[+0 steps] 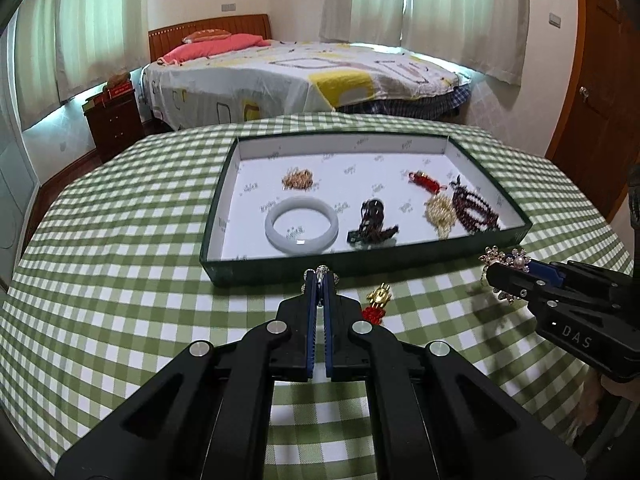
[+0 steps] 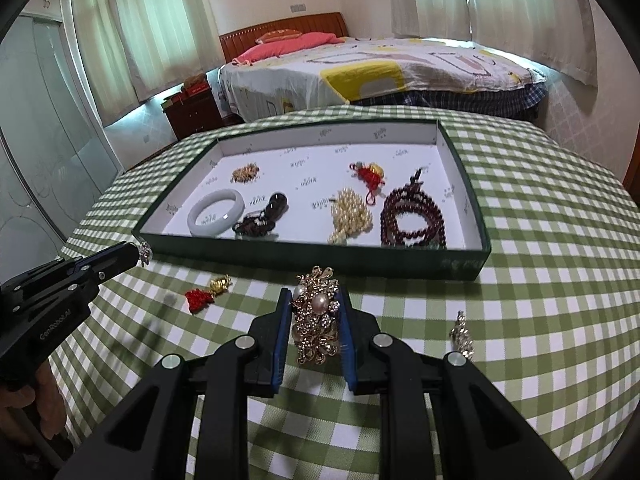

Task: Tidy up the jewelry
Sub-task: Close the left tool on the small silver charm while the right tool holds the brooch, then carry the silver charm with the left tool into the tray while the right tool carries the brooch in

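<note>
Brooch point(image 2: 316, 320), gold with pearls, clamped between the pads of the right gripper point(image 2: 315, 300), held above the checked cloth point(image 2: 540, 280) just short of the tray's near wall. Small silver piece point(image 1: 322, 270) pinched at the tips of the left gripper point(image 1: 320, 278), jaws all but touching, also just before that near wall, toward its left end. Gold charm point(image 2: 208, 292) with red knot lying on the cloth between the two grippers. Another silver piece point(image 2: 462, 334) lying on the cloth to the right of the right gripper. Tray point(image 2: 320, 256), dark green outside and white inside, at the middle of the table. Inside: jade bangle point(image 1: 301, 225) by the near left, gold chain point(image 1: 298, 179) behind it, dark beads point(image 1: 370, 222) mid-near, pearls point(image 2: 352, 214) right of those, red knot charm point(image 2: 370, 178) behind, garnet beads point(image 2: 416, 216) at the near right. Bed point(image 1: 320, 76) beyond the table's far edge.
</note>
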Demonstrator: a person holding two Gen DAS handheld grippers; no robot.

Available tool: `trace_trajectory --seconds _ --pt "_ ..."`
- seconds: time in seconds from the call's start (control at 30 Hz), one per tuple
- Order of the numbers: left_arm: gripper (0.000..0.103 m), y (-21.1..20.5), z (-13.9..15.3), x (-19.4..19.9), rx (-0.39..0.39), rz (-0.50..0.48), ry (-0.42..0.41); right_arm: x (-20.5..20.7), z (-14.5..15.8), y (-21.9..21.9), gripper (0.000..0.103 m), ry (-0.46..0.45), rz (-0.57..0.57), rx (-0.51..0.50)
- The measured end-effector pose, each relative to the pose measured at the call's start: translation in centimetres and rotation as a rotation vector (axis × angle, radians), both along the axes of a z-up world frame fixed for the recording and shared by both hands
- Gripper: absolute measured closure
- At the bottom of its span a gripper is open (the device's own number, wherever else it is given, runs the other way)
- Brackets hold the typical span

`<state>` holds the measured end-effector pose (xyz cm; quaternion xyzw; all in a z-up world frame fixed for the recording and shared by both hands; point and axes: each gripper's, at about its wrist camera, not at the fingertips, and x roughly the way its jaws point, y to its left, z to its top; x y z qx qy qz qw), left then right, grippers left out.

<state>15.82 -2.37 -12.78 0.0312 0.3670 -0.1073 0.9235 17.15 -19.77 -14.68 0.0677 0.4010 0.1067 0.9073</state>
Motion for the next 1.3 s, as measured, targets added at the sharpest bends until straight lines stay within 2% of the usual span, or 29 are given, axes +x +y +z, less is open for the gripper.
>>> trace_trajectory --seconds 0.43,0.8,0.93,1.13,1.3 --pt "0.099 -2.0 3.5 2.9 -0.056 -0.042 -0.087 2.5 4.5 0.0 0.080 -0.114 0.001 -0.009" --pt "0.099 -3.2 5.5 9.1 -0.073 -0.024 -0.164 8.3 7.7 0.9 0.080 -0.222 0.005 -0.021" --pt "0.099 -3.6 4.3 11.4 -0.065 -0.006 -0.148 10.6 6.4 0.9 0.080 -0.202 -0.005 -0.029" --pt "0.099 -4.0 -0.1 14.5 -0.050 0.012 -0.033 13.3 1.6 1.0 0.080 -0.086 -0.009 -0.035" --pt "0.099 -4.5 -2.7 16.3 -0.023 0.018 0.032 14.3 -0.8 1.2 0.080 -0.021 -0.003 -0.048"
